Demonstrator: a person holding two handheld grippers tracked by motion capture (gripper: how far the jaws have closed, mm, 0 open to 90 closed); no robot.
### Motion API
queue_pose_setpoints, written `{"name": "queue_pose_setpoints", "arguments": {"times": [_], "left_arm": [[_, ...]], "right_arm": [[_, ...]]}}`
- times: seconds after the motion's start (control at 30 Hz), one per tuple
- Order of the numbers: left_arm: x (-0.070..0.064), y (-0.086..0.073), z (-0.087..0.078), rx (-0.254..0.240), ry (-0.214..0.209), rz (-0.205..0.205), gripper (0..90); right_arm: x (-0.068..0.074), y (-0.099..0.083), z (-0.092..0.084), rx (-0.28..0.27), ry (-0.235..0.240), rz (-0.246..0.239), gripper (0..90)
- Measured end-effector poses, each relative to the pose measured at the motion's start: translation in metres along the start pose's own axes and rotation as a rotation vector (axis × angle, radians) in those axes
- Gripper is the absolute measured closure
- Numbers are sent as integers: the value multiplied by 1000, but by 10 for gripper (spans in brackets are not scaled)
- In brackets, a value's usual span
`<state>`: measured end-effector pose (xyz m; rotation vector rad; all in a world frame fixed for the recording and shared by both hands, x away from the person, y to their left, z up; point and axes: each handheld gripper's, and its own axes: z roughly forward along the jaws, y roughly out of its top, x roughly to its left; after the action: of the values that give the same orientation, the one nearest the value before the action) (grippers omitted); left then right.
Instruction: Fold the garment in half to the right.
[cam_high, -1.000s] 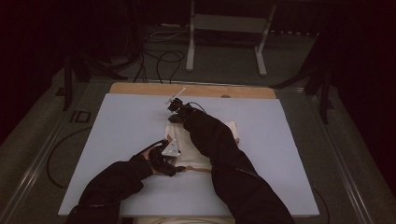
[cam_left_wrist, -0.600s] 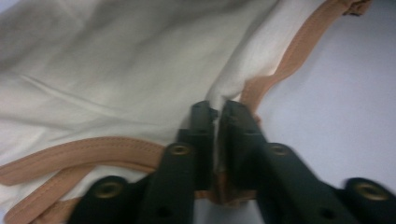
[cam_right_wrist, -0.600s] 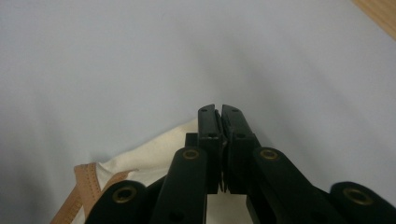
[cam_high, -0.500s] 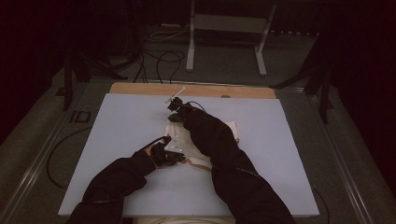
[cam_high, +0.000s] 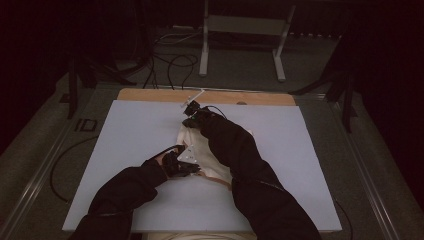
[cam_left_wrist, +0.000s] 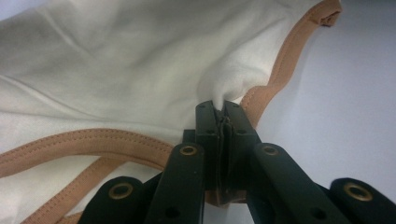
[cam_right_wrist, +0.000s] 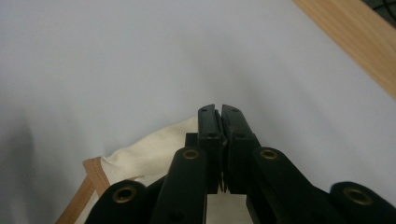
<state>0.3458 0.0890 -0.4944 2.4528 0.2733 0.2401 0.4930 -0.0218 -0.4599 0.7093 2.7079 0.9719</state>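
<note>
Left gripper (cam_left_wrist: 220, 112) has just snapped closed and is now clamped on a pinch of the white cloth (cam_left_wrist: 126, 70), right by its tan trim (cam_left_wrist: 88, 140); a second back those jaws stood wide with the cloth loose between them; right gripper (cam_right_wrist: 219, 112) is pressed together same as before, with a corner of the cloth (cam_right_wrist: 154, 154) tucked under and behind it, so can't really tell if it's biting fabric; cloth lies mid-table on the pale sheet (cam_high: 130, 135), bunched between both hands; left hand (cam_high: 175, 162) sits at its near edge, right gripper (cam_high: 192, 117) at the far end; wooden table edge (cam_high: 150, 95) runs behind.
</note>
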Motion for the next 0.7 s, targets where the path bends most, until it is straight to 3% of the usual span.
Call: {"name": "queue_pose_setpoints", "arguments": {"times": [0.3, 0.7], "left_arm": [[0, 11, -2, 20, -8, 43, 875], [-1, 24, -4, 28, -24, 66, 875]], "right_arm": [[-2, -6, -20, -40, -12, 2, 875], [-7, -19, -50, -74, -34, -7, 876]]}}
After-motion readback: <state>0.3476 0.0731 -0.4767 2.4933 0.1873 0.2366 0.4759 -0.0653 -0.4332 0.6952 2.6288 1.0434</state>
